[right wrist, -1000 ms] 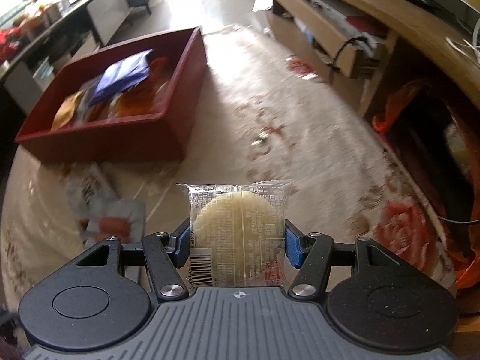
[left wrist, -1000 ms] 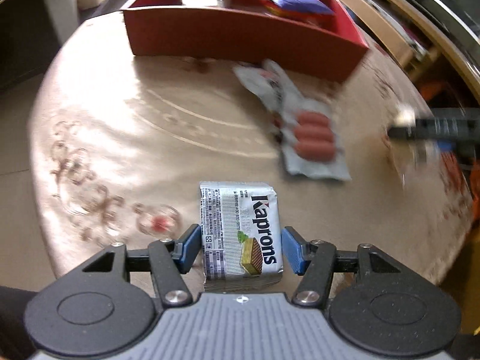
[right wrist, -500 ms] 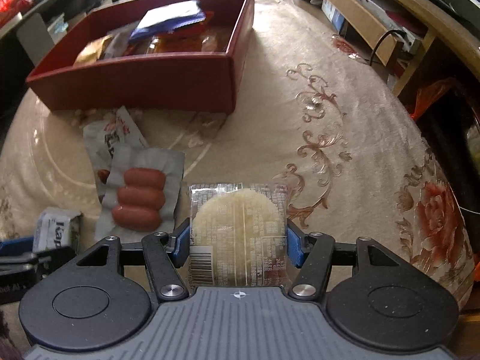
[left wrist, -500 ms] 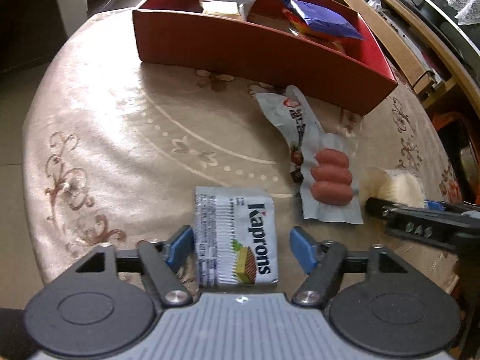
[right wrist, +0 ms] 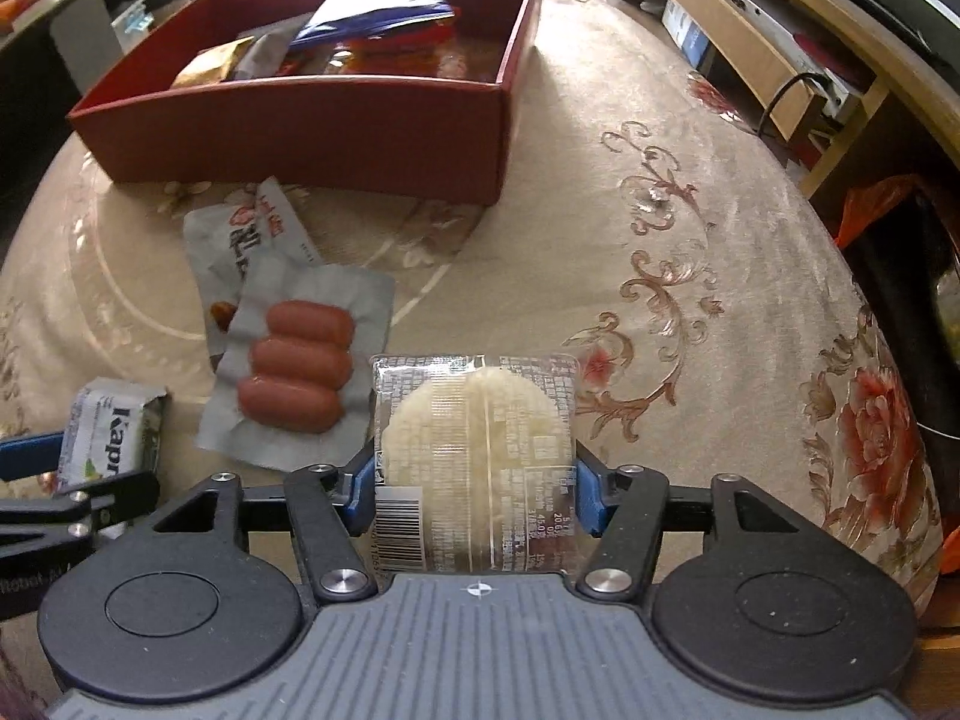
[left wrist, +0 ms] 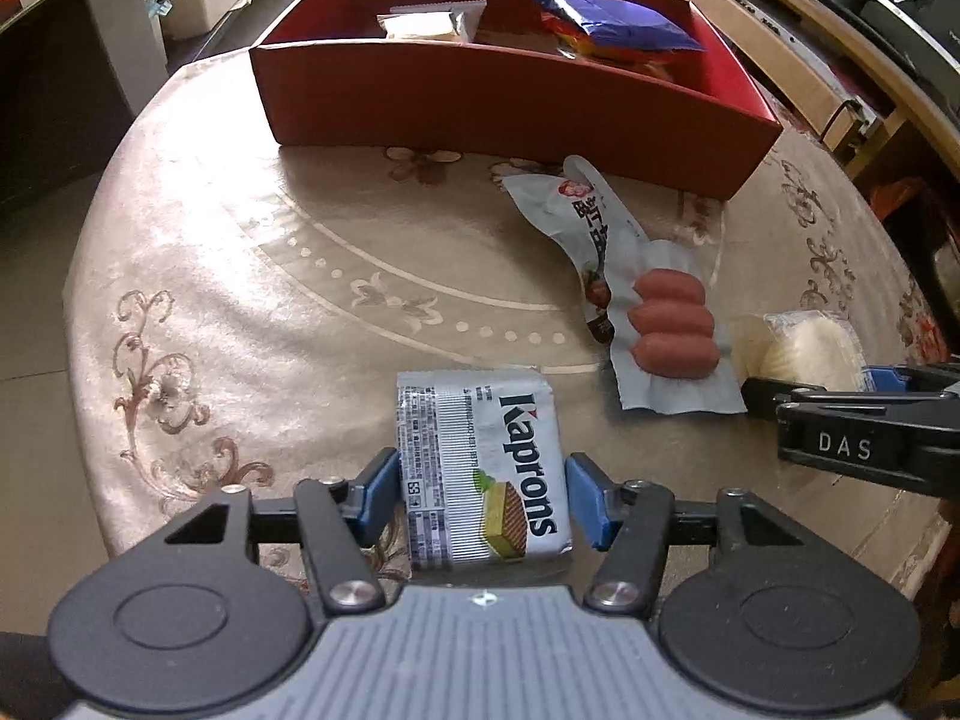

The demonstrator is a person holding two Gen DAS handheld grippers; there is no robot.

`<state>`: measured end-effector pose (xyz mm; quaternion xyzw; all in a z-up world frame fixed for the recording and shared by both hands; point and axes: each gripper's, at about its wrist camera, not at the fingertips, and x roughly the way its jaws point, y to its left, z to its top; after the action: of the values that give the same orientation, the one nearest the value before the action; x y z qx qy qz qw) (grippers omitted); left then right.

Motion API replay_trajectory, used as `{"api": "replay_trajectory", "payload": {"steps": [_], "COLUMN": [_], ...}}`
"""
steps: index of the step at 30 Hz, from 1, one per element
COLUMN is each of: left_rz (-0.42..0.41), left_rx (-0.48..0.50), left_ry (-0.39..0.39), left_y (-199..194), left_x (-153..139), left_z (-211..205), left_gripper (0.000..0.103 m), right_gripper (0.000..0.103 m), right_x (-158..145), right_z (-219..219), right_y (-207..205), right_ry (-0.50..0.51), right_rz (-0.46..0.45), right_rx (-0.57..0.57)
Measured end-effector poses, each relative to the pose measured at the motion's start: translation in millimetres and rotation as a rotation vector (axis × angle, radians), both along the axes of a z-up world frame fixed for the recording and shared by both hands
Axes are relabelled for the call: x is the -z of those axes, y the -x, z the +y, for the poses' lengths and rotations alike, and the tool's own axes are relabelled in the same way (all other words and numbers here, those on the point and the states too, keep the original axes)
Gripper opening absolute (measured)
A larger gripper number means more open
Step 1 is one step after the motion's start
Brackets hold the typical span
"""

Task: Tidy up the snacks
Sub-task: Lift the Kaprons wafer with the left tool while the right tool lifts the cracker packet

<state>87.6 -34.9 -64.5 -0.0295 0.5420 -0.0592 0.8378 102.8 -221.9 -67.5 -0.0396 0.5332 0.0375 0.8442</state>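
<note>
1. Change in state. The left gripper (left wrist: 483, 498) widened over the Kaprons wafer pack (left wrist: 480, 468) half a second ago and its jaws are now closing; the left fingers (left wrist: 378, 495) touch the pack's left edge, while the far finger stands just beside the right edge, so a firm clamp is not confirmed. The pack lies flat on the bench (left wrist: 252, 276). The right gripper (right wrist: 474, 480) remains clamped on the rice cracker pack (right wrist: 474, 456), its jaws tightening again after a slight slackening, both fingers (right wrist: 360, 495) pressing the wrapper's sides. Over the last second it has swung in beside the sausage pack (right wrist: 300, 372).

2. Meaning for the task. Judged from this layout, 2 snacks are being taken for transfer to the red box (left wrist: 492, 102). The sausage pack and a white pouch (left wrist: 576, 222) under its far end are still on the bench, near the box's front wall.

3. View differences.
- Left wrist view: shows the full wafer pack and the right gripper from the side, with the cracker at its tip.
- Right wrist view: shows more of the box interior, including a blue packet (right wrist: 378, 12) and orange wrappers, plus the bench's right edge and only 1 corner of the wafer pack.
</note>
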Motion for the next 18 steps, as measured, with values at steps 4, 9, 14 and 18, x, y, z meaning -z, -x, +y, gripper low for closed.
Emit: {"api": "replay_trajectory", "payload": {"steps": [4,9,14,18], "left_rz": [0.001,-0.020,-0.021,-0.020], "left_rx": [0.010,0.017,0.019,0.024], "left_ry": [0.004,-0.013,-0.021,-0.035], "left_y": [4.0,7.7,8.0,7.9], "left_x": [-0.6,-3.5,-2.8,-0.5], "left_z": [0.7,1.7,2.9,1.7], "left_gripper": [0.059,0.059,0.059,0.059], "right_gripper": [0.067,0.067,0.067,0.067], "right_x": [0.3,0.7,0.9,2.1], "right_z": [2.1,1.4,3.5,5.2], "right_y": [6.1,12.9,18.7,20.7], "right_ry": [-0.002,-0.008,-0.013,-0.016], "right_rz": [-0.001,-0.003,-0.006,-0.008], "right_rx": [0.000,0.011,0.008,0.003]}}
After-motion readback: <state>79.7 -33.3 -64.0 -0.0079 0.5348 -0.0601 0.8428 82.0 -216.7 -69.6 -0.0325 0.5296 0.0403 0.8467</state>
